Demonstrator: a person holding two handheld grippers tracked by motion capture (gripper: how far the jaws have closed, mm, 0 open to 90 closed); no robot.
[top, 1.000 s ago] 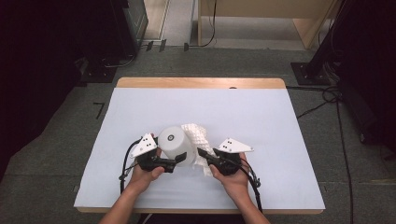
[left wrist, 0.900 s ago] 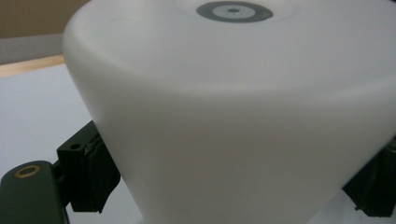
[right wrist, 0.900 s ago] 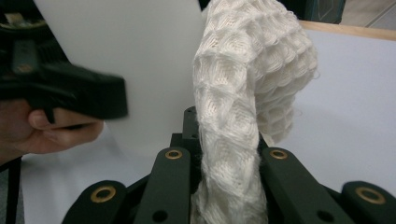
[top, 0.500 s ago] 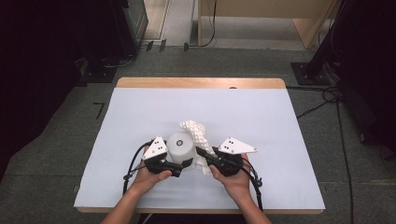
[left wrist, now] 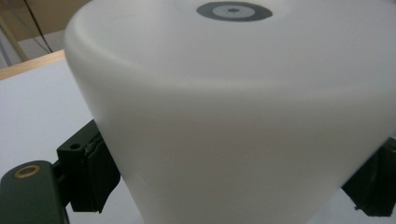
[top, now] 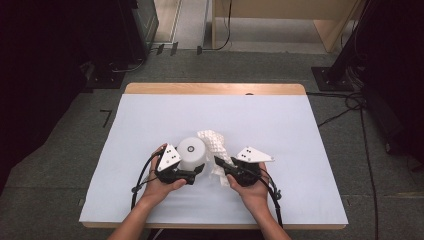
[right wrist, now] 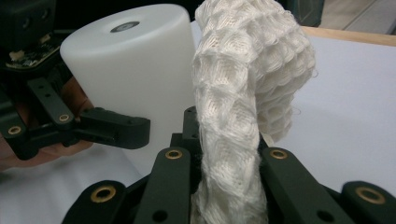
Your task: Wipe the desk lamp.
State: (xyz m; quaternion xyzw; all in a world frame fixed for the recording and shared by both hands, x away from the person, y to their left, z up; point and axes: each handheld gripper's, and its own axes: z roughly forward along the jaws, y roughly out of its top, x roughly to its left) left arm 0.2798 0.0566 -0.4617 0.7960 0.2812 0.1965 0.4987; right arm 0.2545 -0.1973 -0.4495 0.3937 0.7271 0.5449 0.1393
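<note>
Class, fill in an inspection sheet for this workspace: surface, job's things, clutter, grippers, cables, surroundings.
Surface: pale blue table, wooden far edge.
Job's things: white cylinder upright; white knitted cloth beside it.
Clutter: nothing seen.
Grippers: left gripper clamps the cylinder, jaws either side; right gripper pinches the cloth.
Cables: black cable trails from the left gripper; others lie on the floor.
Surroundings: grey carpet, dark equipment, wooden furniture.

my left gripper (top: 192, 173) holds a smooth, matt white plastic cylinder (top: 192, 152). my right gripper (top: 223, 167) pinches a rough waffle-knit cloth (right wrist: 243, 93).
</note>
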